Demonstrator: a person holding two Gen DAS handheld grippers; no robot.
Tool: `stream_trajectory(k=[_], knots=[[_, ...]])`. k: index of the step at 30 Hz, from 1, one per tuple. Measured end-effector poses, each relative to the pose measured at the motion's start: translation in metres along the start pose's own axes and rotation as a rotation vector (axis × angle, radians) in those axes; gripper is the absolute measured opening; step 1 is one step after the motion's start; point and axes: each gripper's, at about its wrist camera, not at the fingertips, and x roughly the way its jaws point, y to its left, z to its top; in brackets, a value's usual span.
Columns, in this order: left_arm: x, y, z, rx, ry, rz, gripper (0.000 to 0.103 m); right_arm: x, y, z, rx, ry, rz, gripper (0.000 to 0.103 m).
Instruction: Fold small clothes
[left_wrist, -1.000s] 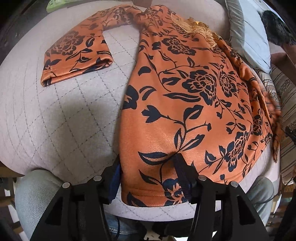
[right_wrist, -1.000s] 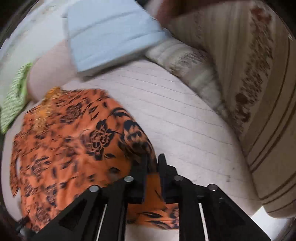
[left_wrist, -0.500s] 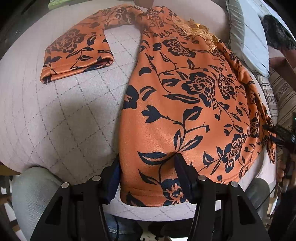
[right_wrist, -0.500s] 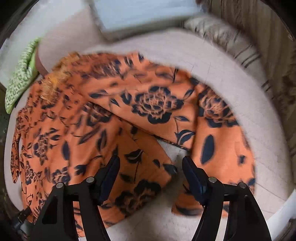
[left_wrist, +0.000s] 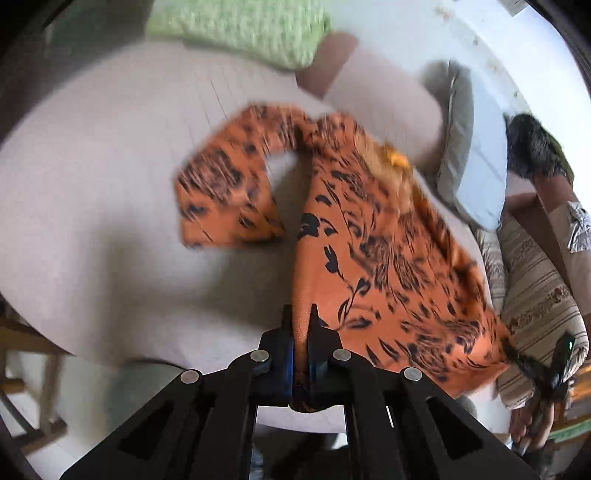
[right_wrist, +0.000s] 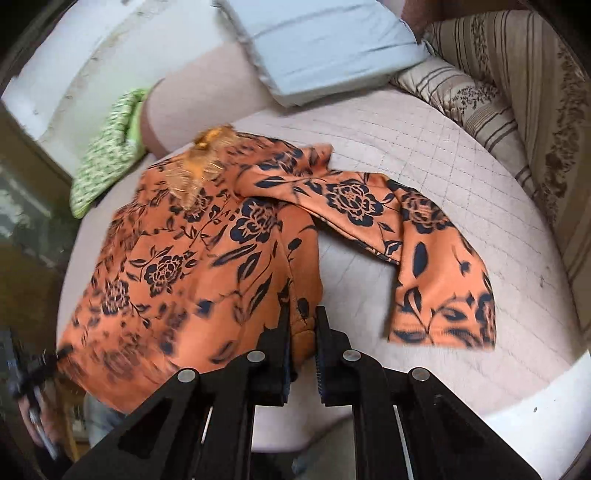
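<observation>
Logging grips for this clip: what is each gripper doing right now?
Left gripper: just closed on the orange top's hem.
Right gripper: just closed on the same hem.

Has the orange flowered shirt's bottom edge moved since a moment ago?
Yes. The left gripper, jaws just closed on the orange flowered shirt, has lifted its hem off the grey quilted cushion, toward the green patterned cloth.

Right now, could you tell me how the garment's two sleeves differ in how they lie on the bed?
The left sleeve bends sharply near the shoulder and doubles back toward the hem; the right sleeve runs out sideways before its cuff end turns down. The left sleeve looks shorter and blockier in its view, the right sleeve longer; blur and the fisheye make true size unsure. Both are orange with dark flowers, lie flat on the quilt, and neither is held.
</observation>
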Motion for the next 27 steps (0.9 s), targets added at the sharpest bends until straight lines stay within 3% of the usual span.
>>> stream_trajectory(k=[2, 4, 6, 8, 11, 14, 17, 20, 21, 22, 23, 27], knots=[[-0.01, 0.006, 0.0, 0.011, 0.003, 0.026, 0.004, -0.005, 0.004, -0.02, -0.011, 0.024, 0.01, 0.01], [0.002, 0.011, -0.008, 0.041, 0.034, 0.106, 0.004, 0.001, 0.006, -0.038, -0.026, 0.055, -0.01, 0.01], [0.033, 0.017, -0.019, 0.042, 0.127, 0.175, 0.004, 0.041, 0.011, -0.059, -0.053, 0.168, -0.054, 0.01], [0.051, 0.019, -0.026, 0.047, 0.169, 0.208, 0.005, 0.065, 0.007, -0.068, -0.048, 0.231, -0.093, 0.011], [0.051, 0.009, -0.029, 0.078, 0.148, 0.207, 0.008, 0.051, 0.012, -0.062, -0.035, 0.185, -0.05, 0.012], [0.054, 0.006, -0.033, 0.102, 0.167, 0.256, 0.014, 0.051, 0.009, -0.048, -0.043, 0.156, -0.087, 0.037], [0.045, 0.008, -0.035, 0.087, 0.193, 0.275, 0.018, 0.038, 0.004, -0.05, 0.001, 0.161, -0.128, 0.041], [0.013, 0.013, -0.027, 0.023, 0.09, 0.188, 0.029, 0.001, 0.014, -0.049, -0.014, 0.055, -0.064, 0.057], [0.004, 0.013, -0.025, 0.011, 0.054, 0.165, 0.04, -0.007, 0.019, -0.047, -0.03, 0.024, -0.039, 0.069], [-0.004, 0.012, -0.019, 0.003, 0.011, 0.149, 0.054, -0.017, 0.03, -0.043, -0.058, -0.015, -0.003, 0.074], [-0.005, 0.012, -0.014, 0.003, -0.011, 0.147, 0.059, -0.02, 0.038, -0.04, -0.072, -0.032, 0.018, 0.078], [0.024, 0.012, 0.016, -0.033, -0.02, 0.151, 0.06, -0.011, 0.093, -0.017, -0.135, -0.049, 0.206, 0.08]])
